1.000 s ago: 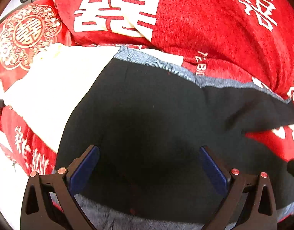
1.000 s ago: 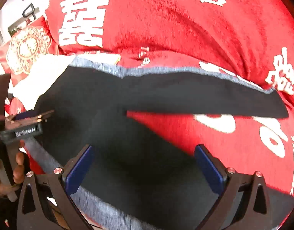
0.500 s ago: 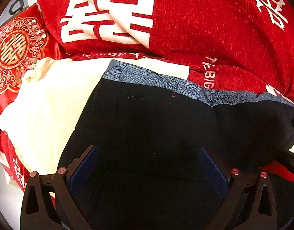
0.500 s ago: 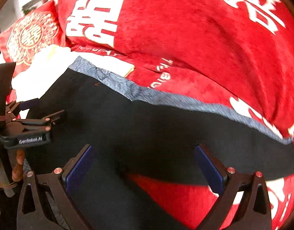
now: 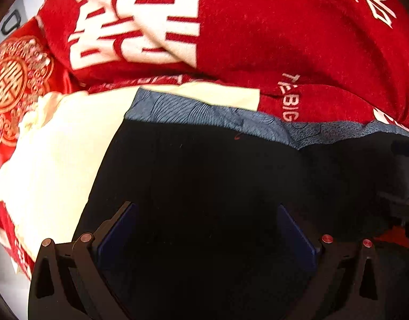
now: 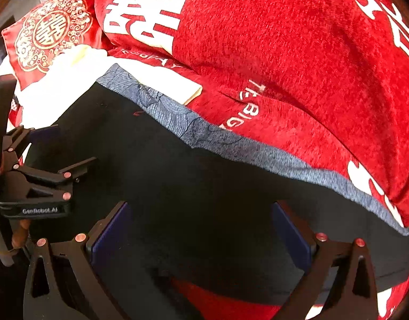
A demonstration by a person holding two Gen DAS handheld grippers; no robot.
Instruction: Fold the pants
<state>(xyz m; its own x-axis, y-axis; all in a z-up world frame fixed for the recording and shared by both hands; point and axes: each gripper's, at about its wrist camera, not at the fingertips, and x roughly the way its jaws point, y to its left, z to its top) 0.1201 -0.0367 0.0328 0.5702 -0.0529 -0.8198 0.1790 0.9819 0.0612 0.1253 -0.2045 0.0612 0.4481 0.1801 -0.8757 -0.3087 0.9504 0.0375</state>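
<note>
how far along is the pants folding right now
Early to midway, it seems. Done: the black pants lie spread on the red blanket, grey-blue edge band on the far side. In hand: nothing; the left claw and right claw both hover open over the fabric. Left: the remaining folds.

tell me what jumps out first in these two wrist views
The red blanket with big white characters fills the top of both views. Below it, black pants with a blue-grey patterned band lie spread across the middle, partly over a cream cloth. Both the left gripper and the right gripper are open over the dark fabric.
</note>
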